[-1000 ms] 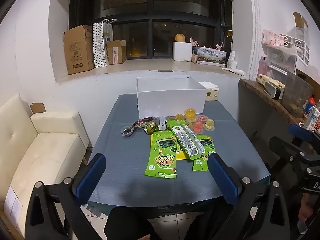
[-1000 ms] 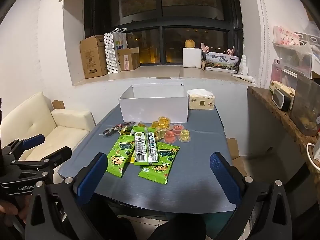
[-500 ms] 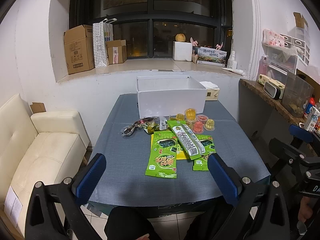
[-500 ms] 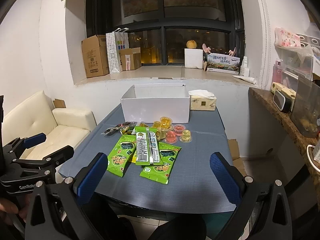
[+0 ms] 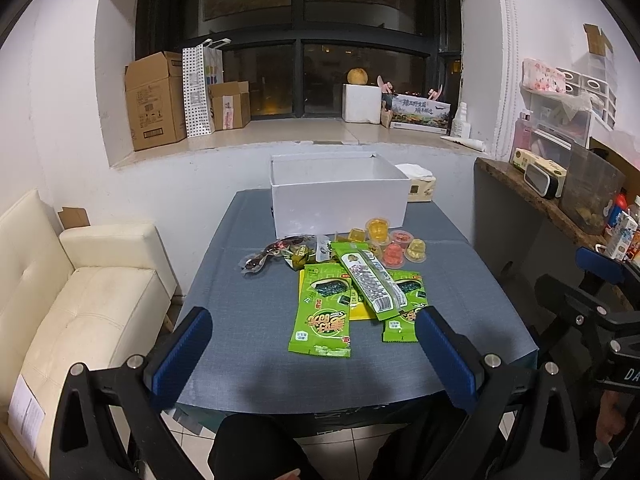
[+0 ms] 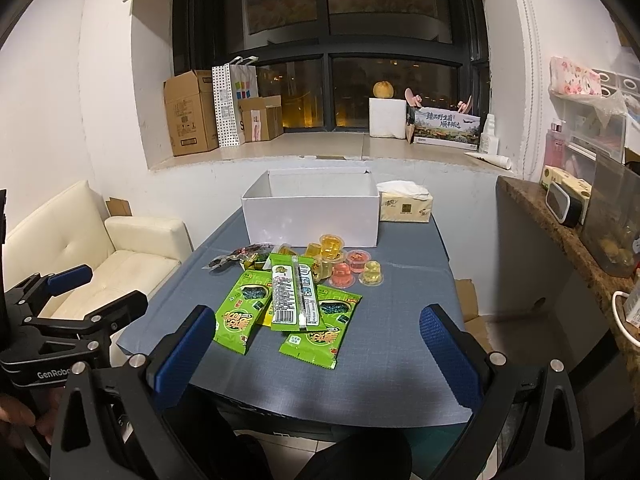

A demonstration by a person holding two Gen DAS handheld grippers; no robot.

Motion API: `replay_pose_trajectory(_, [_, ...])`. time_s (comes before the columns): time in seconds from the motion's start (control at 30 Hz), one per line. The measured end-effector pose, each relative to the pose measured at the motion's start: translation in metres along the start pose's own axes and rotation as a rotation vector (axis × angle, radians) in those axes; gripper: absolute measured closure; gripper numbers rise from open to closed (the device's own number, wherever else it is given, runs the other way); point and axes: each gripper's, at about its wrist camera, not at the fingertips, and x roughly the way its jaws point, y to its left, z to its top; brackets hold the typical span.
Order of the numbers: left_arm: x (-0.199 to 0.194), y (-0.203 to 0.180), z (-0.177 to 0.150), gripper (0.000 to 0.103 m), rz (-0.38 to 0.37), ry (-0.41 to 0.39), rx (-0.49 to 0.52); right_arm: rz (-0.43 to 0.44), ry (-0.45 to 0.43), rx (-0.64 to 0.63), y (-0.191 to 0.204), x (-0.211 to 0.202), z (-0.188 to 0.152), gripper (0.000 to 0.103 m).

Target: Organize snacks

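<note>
Green foil snack packets [image 5: 322,318] lie heaped mid-desk before your empty white cardboard box [image 5: 338,196]. Nothing has shifted; sorting unstarted. Left claw [image 5: 312,346] and right claw [image 6: 314,344]: both still released, hovering short.

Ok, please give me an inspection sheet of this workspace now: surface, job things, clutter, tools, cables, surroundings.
Surface: table under grey-blue cloth.
Job's things: white box, open, contents hidden; green snack packets overlapping; jelly cups before box; dark wrapped snacks.
Clutter: tissue pack beside box.
Tools: left tool and right tool open, holding nothing, short of the snacks.
Cables: white cable at the right.
Surroundings: cream sofa, cardboard boxes on sill.
</note>
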Motion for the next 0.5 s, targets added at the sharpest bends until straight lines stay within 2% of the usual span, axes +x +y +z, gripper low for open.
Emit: replay_pose_trajectory(0.5, [-0.012,-0.006,0.006,0.000,-0.011,-0.022,0.016,-0.006,0.008,0.008,-0.003,-0.001,0.001,0.000])
